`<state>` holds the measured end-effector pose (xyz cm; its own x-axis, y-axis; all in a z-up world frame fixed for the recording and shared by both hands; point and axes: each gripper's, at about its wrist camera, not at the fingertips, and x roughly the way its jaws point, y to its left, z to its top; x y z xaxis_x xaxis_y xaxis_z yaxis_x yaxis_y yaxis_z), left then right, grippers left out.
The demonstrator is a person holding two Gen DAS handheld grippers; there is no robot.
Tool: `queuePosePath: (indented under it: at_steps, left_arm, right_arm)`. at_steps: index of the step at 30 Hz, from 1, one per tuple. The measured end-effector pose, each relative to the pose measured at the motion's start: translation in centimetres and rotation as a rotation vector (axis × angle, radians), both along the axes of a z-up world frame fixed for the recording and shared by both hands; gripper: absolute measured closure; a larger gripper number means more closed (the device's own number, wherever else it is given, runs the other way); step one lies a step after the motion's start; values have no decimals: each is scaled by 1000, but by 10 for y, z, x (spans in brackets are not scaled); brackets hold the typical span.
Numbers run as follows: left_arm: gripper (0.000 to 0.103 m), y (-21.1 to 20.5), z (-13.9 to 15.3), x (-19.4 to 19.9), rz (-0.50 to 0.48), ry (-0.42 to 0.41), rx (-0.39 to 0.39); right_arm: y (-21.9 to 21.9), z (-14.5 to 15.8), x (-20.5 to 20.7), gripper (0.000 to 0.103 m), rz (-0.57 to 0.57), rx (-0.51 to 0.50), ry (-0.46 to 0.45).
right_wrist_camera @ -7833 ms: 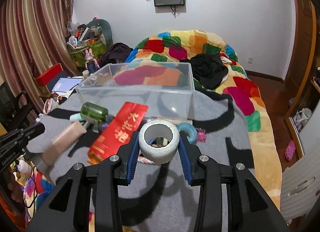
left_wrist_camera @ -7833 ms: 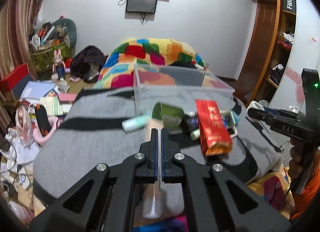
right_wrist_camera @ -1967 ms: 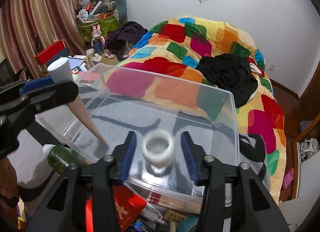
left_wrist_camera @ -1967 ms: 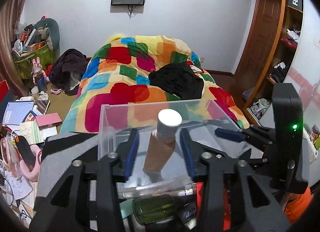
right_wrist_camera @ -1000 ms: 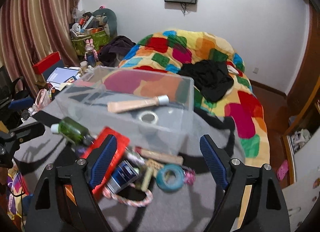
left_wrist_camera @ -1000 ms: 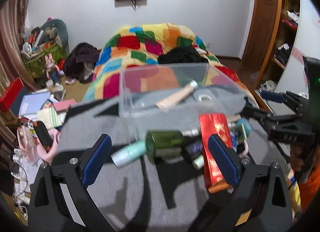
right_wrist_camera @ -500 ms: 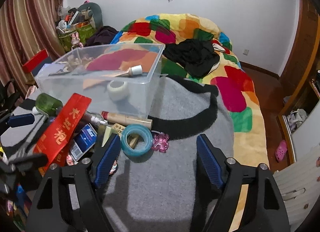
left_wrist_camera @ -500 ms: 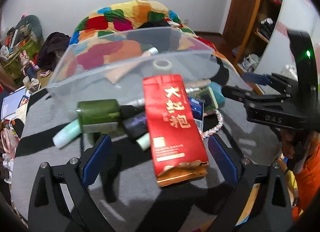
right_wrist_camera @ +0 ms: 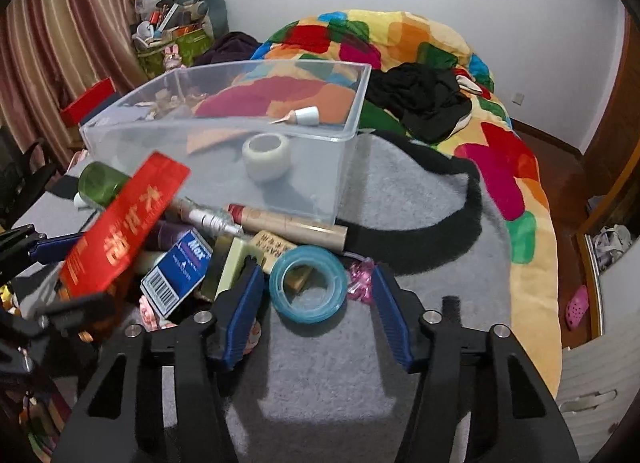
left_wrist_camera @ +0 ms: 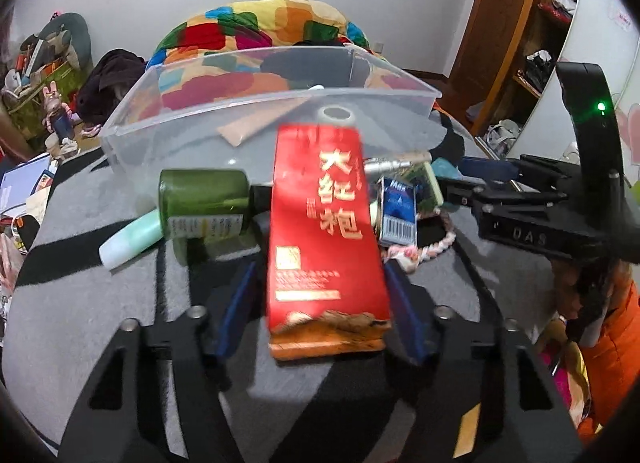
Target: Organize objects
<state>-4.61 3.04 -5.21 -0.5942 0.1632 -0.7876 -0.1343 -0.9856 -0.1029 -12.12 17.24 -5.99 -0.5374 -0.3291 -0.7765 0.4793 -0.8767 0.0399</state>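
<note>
Both claws stand open. Left claw [left_wrist_camera: 320, 303] straddles the red packet [left_wrist_camera: 324, 231]; right claw [right_wrist_camera: 316, 299] brackets the blue tape roll [right_wrist_camera: 307, 283], beside the clear bin [right_wrist_camera: 224, 131].

We see a red pouch [left_wrist_camera: 326, 223] with gold lettering at centre frame, a dark green bottle [left_wrist_camera: 204, 203] left of it, a translucent blue tape ring [right_wrist_camera: 308, 283] on grey-and-black fabric [right_wrist_camera: 400, 191], and a multicoloured patchwork quilt [right_wrist_camera: 420, 47] across the upper right.
</note>
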Motion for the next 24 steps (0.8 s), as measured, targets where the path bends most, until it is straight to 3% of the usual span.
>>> queuePosePath:
  at_steps: [4,13,24]
  left_arm:
    - [48,-8,-1,9,28,17,-9]
    - [48,-18,21,24,57,107,-5]
    - [48,-17,71,34,41,227,41]
  right_arm:
    - [-1,0,0,66,10,-14,-11]
    - [7,8,5,66,-19,-54,-3]
    - [14,56,18,66,-17,-151,82]
